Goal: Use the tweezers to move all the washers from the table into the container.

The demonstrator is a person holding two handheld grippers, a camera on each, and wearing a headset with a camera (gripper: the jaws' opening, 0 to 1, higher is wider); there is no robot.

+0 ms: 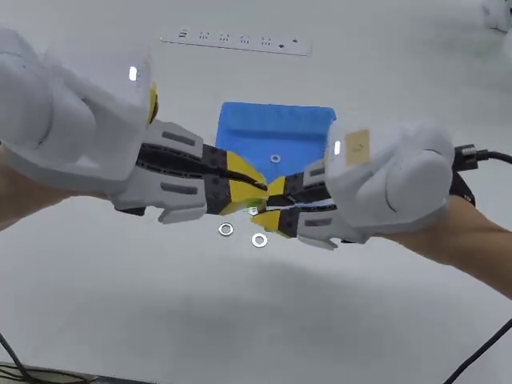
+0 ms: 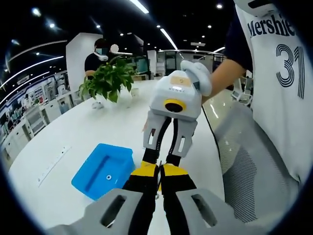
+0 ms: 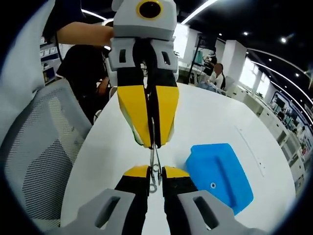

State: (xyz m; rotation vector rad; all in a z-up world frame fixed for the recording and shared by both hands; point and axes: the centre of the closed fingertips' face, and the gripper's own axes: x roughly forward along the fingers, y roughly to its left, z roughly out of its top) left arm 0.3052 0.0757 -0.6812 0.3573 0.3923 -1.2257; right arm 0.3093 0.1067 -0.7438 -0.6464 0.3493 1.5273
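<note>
Above the table, head view: left gripper and right gripper meet tip to tip.
Container, head view: blue container behind the tips, one washer inside.
Table washers, head view: first loose washer near second loose washer, both just below the tips.
Left gripper view: own jaws close together, right gripper facing them.
Right gripper view: tweezers span both grippers; left jaws closed on one end, right jaws closed on the other.
</note>
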